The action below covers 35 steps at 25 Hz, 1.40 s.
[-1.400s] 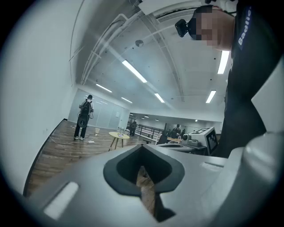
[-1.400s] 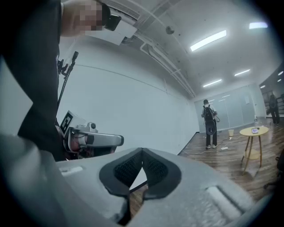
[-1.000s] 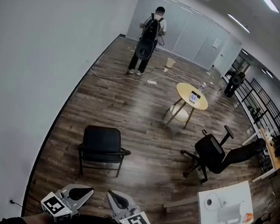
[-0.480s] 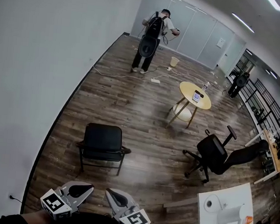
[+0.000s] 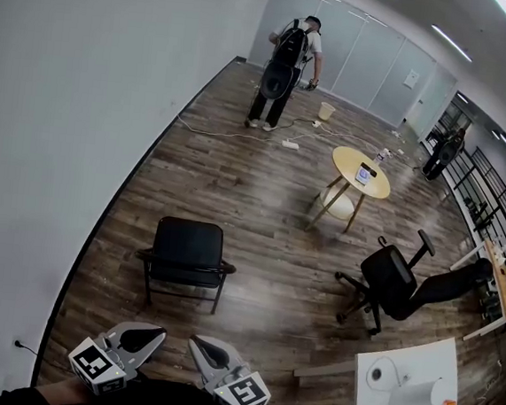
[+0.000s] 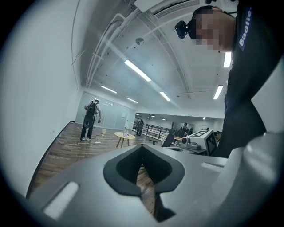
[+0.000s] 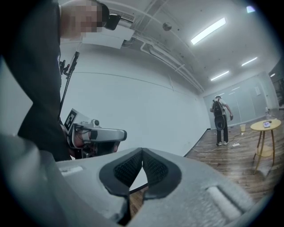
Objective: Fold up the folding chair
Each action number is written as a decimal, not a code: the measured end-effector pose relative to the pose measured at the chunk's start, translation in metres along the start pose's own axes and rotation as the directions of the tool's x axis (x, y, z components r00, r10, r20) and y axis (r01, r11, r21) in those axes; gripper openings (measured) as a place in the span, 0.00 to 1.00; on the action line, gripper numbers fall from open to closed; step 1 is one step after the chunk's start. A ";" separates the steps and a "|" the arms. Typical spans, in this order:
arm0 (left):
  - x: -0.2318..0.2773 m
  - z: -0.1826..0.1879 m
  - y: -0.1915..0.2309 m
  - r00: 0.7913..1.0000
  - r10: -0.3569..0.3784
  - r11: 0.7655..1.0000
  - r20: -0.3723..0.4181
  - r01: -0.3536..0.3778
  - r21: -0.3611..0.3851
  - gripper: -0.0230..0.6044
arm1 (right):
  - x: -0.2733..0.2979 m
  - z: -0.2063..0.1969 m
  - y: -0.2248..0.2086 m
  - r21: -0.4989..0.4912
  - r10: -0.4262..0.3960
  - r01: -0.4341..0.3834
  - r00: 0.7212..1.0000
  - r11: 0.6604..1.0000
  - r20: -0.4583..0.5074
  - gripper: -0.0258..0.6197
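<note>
Chair [image 5: 186, 253] unfolded, untouched: it stands on the wood floor [image 5: 262, 198] near the white wall [image 5: 85, 92], well ahead of you, seat facing your way. You hold the left gripper [image 5: 147, 336] and the right gripper [image 5: 207, 353] low and level, well short of it, each with jaws pressed together on nothing, as the left gripper view [image 6: 143, 153] and the right gripper view [image 7: 142, 162] confirm.

The chair looks to be a stiff dark frame with slim arms and a padded black seat and back. It is likely of moderate weight, rigid at the frame and yielding at the cushion. The firmest holds are probably the top of the back and the seat's front edge. Smooth frame bars could slip between narrow jaws.

No brand or label shows on the chair. The gripper cubes carry square patterns, not words, and a sign [image 5: 412, 77] on the far wall is too small to read.
</note>
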State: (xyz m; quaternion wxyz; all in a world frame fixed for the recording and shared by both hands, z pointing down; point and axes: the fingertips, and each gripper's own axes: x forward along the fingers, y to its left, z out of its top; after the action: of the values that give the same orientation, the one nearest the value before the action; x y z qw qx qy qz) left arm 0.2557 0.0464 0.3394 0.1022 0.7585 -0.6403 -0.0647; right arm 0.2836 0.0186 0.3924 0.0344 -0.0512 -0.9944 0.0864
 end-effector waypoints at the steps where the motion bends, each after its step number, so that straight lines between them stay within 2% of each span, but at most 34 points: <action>1: 0.000 0.000 -0.001 1.000 0.003 1.000 0.001 -0.003 0.003 0.04 | 0.000 -0.001 -0.001 0.001 0.003 -0.003 1.000 1.000 -0.003 0.04; 6: -0.002 -0.002 0.009 1.000 0.022 1.000 -0.003 -0.023 -0.015 0.04 | 0.007 -0.006 -0.003 0.000 0.007 -0.007 1.000 1.000 -0.024 0.05; 11: -0.005 0.001 0.036 1.000 -0.009 1.000 0.027 0.009 -0.018 0.04 | 0.031 -0.004 -0.009 0.001 -0.028 0.028 0.999 1.000 -0.035 0.06; 16: -0.016 -0.002 0.092 0.999 0.001 0.999 -0.046 -0.003 -0.033 0.04 | 0.075 -0.008 -0.013 0.019 -0.063 0.064 0.997 0.998 -0.053 0.06; 24: -0.027 0.027 0.185 0.999 -0.022 0.999 -0.031 0.021 -0.046 0.04 | 0.150 0.004 -0.028 0.021 -0.155 0.157 0.986 0.987 -0.060 0.09; 35: -0.045 0.035 0.281 0.999 -0.023 0.997 -0.043 0.020 -0.073 0.04 | 0.190 -0.022 -0.054 0.116 -0.297 0.314 0.944 0.942 -0.144 0.16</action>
State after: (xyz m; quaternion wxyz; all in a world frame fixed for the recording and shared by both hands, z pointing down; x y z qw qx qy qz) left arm -0.0290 0.0438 0.3711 0.1430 0.7623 -0.6270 -0.0725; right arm 0.0915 -0.0105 0.4347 0.1130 0.1013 -0.9778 0.1449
